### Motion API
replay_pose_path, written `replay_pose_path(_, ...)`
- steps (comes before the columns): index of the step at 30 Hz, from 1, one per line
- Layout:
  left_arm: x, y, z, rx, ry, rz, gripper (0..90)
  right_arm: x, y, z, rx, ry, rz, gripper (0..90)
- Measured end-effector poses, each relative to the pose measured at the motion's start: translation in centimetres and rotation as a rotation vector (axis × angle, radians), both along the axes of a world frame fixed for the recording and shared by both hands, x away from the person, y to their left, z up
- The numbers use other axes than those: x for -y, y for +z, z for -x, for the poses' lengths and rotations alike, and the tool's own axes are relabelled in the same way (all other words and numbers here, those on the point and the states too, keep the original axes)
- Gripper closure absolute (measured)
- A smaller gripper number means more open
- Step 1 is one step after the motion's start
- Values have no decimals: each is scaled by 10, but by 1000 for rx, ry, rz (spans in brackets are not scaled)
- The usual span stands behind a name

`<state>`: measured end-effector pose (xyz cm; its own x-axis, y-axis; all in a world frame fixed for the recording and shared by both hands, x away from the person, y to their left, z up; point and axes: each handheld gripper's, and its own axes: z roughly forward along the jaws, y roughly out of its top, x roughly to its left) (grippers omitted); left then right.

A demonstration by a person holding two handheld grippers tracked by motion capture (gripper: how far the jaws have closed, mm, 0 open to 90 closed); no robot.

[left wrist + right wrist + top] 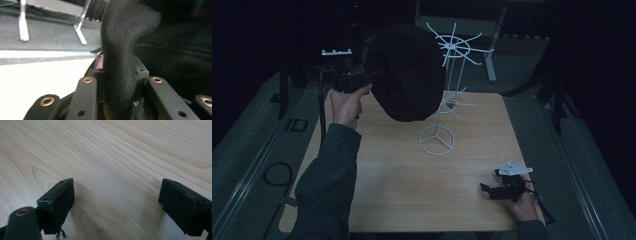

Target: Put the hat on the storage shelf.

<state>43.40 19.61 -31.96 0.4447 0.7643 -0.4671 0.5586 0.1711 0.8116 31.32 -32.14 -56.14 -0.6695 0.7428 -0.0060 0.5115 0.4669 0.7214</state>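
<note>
L gripper (pixel 120 75) clamps black hat (pixel 407 70) beside wire rack (pixel 447 90).

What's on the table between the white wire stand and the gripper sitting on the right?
Nothing: in the high view, only bare wooden table lies between the white wire stand and the right gripper.

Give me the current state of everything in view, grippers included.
Black hat: held up above the table, its edge pinched in the left gripper, beside the rack.
White wire rack: upright on the table, hooks bare.
Left gripper: shut on the hat's fabric.
Right gripper: open, nothing between the jaws, low over the wooden table.
</note>
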Motion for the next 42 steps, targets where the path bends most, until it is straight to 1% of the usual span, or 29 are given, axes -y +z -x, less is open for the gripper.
replay_pose_path(2,-2,-5,-2,-9,5,16,721,0,0,0,0,0,0,133)
replay_pose_path(5,-2,-11,-4,-31,10,-6,711,0,0,0,-1,0,-1,133)
replay_pose_path(6,-2,-12,-4,-31,16,-13,703,0,0,0,2,1,0,133)
replay_pose_path(8,-4,-12,-5,-33,12,-3,697,0,0,0,2,1,0,132)
replay_pose_path(11,-2,-8,-3,-22,6,-15,727,0,0,0,2,1,0,132)
replay_pose_path(13,-3,-8,-4,-20,0,-2,732,0,0,0,1,1,0,133)
replay_pose_path(14,-3,-9,-4,-17,-1,-4,731,0,0,0,1,2,-1,133)
replay_pose_path(16,-4,-11,-5,-27,-5,3,724,0,0,0,1,2,-1,133)
replay_pose_path(18,-4,-14,-7,-38,-12,18,697,0,0,0,1,2,0,133)
replay_pose_path(22,-4,-14,-8,-41,-19,17,622,0,0,0,2,1,0,133)
replay_pose_path(25,-4,-13,-8,-46,-22,28,601,0,0,0,2,1,0,133)
replay_pose_path(26,-5,-13,-8,-46,-21,29,552,0,0,0,2,2,0,133)
replay_pose_path(28,-5,-13,-7,-45,-22,30,504,0,0,0,2,2,0,133)
replay_pose_path(29,-6,-13,-7,-45,-25,28,493,0,0,0,2,2,1,133)
replay_pose_path(31,-6,-12,-6,-35,-13,14,455,0,0,0,2,2,1,133)
replay_pose_path(36,-8,-11,-4,-29,-5,4,369,0,0,0,2,2,0,132)
replay_pose_path(42,-11,-9,-1,-17,15,-12,345,0,0,0,2,2,0,133)
